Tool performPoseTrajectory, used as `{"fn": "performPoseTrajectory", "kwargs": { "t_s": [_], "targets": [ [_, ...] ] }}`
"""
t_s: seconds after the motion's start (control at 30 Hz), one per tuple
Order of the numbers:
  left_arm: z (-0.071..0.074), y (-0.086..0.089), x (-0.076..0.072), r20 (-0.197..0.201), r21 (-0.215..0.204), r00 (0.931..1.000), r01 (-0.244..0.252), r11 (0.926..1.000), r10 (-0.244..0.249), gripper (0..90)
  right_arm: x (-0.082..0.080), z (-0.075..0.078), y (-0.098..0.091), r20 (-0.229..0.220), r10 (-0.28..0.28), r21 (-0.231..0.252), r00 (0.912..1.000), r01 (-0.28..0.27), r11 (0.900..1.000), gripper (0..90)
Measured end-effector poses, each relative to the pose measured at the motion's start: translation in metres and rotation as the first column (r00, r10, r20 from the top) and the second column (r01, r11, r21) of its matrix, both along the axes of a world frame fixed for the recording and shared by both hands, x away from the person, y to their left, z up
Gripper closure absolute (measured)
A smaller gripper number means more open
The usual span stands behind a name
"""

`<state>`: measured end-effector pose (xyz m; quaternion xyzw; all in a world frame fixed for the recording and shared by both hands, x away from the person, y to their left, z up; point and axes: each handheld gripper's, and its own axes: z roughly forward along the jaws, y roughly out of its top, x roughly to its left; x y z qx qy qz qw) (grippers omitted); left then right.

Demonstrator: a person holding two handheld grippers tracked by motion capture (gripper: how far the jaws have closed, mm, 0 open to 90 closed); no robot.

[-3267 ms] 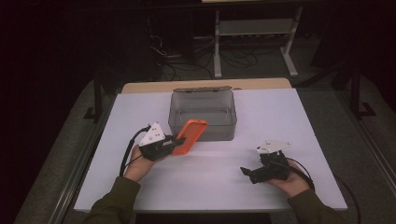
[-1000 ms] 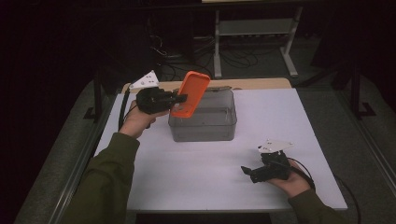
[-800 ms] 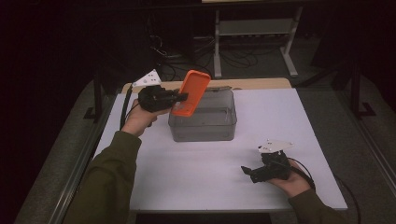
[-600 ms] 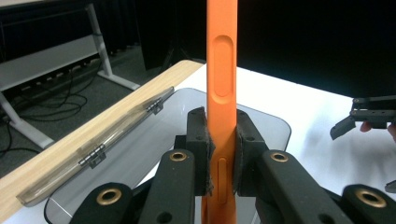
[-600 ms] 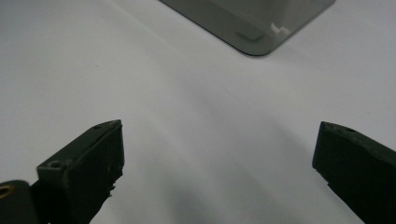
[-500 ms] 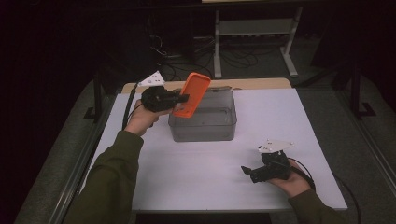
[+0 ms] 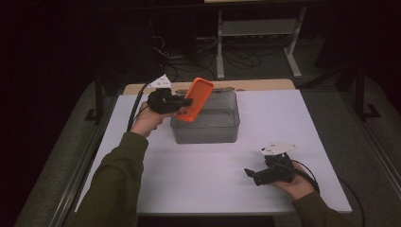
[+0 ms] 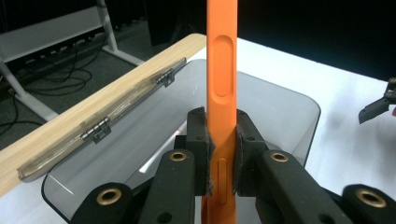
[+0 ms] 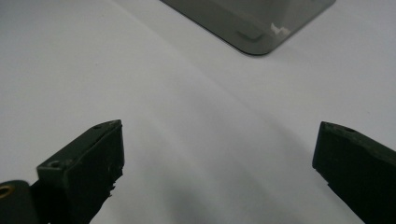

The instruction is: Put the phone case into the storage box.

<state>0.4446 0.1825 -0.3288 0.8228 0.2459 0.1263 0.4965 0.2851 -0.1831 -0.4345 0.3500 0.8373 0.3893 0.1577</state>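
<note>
Nearest, the right gripper (image 7: 253, 174) rests on the white table (image 7: 198, 175) where it was before, jaws wide apart with nothing between them. Farther off, the left gripper (image 7: 185, 102), clamped on the orange phone case (image 7: 195, 99), has sunk slightly toward the clear plastic box (image 7: 206, 124). The case is thin, rounded, tilted, above the box's left rim.

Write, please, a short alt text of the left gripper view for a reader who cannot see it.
The left gripper is shut on the thin edge of an upright orange phone case, above an open clear plastic box. The box's hinged lid lies back toward the wooden table edge.
</note>
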Motion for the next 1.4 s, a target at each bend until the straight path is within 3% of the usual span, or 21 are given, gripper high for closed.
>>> {"fn": "performPoseTrajectory", "kwargs": {
  "t_s": [0.5,0.77,1.07,1.27,1.4],
  "targets": [
    [-0.009,-0.007,0.003,-0.049,0.073,0.9988,-0.004,0.9973,0.007,79.7,0.0,0.0,0.0,-0.001,0.0,-0.001,1.0,0.0,1.0,1.7],
    [-0.016,-0.012,0.007,-0.098,0.143,0.9948,-0.011,0.9897,0.025,79.7,0.0,0.0,0.0,-0.001,0.0,-0.001,1.0,0.0,1.0,1.7],
    [-0.018,-0.02,0.013,-0.167,0.222,0.9842,-0.021,0.9747,0.059,79.7,0.0,0.0,0.0,-0.002,-0.002,-0.001,1.0,0.002,1.0,1.7],
    [-0.017,-0.028,0.019,-0.213,0.281,0.9725,-0.031,0.9593,0.094,79.7,0.0,0.0,0.0,-0.003,-0.004,0.002,1.0,0.004,1.0,1.8],
    [-0.018,-0.031,0.023,-0.241,0.298,0.9631,-0.044,0.9535,0.12,79.7,0.0,0.0,-0.001,-0.002,-0.004,0.003,1.0,0.004,1.0,1.7]
  ]
}}
